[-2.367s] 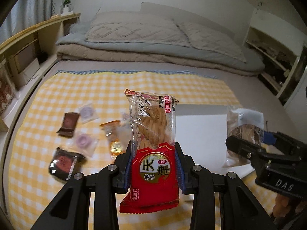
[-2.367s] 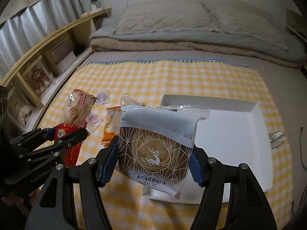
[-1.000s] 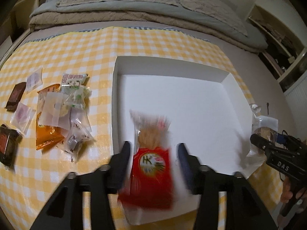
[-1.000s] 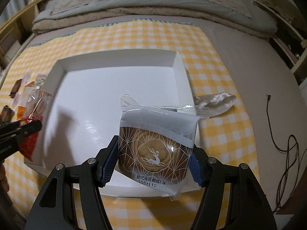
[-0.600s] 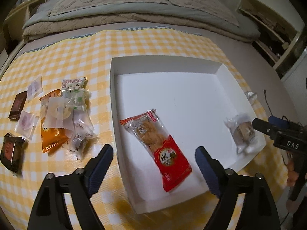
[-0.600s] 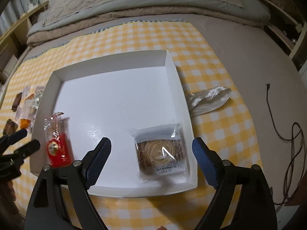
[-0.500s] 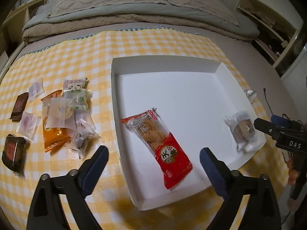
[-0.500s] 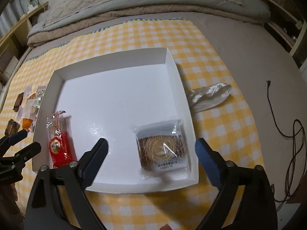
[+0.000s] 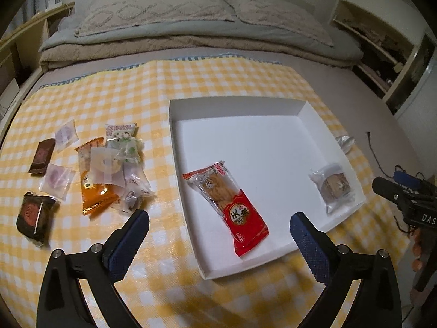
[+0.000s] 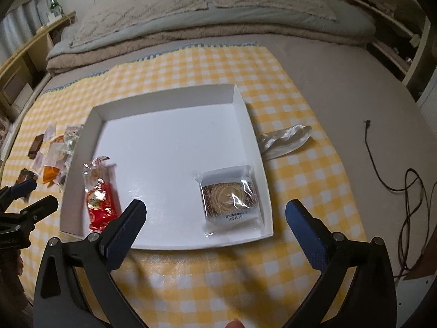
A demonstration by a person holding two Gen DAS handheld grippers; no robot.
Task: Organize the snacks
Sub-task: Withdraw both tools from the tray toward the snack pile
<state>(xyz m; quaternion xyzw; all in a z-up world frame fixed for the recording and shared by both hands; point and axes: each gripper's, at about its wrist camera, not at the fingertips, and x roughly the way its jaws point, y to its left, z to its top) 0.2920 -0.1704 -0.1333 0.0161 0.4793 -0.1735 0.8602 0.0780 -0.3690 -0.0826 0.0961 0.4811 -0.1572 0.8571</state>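
White tray [image 10: 169, 95] on yellow checked cloth [image 10: 300, 191], on a bed. In tray: red cracker pack [image 10: 99, 194] at its left edge; round pastry in clear wrapper [image 10: 229, 195] at its right edge, well apart from the pack. Beside tray's right wall: crumpled clear bag [image 10: 286, 139]. Left of tray: cluster of small snacks [image 10: 52, 150]. Right gripper [image 10: 215, 218], foreground, jaws opening wide, nothing between them. Left gripper [image 10: 30, 194] at far left edge, empty. Black cable [image 10: 387, 169] on the bedsheet at right. Folded bedding [image 10: 191, 27] beyond.

red cracker packet [image 9: 229, 198] and round pastry packet [image 10: 229, 195] lie flat in white tray [image 9: 262, 106].
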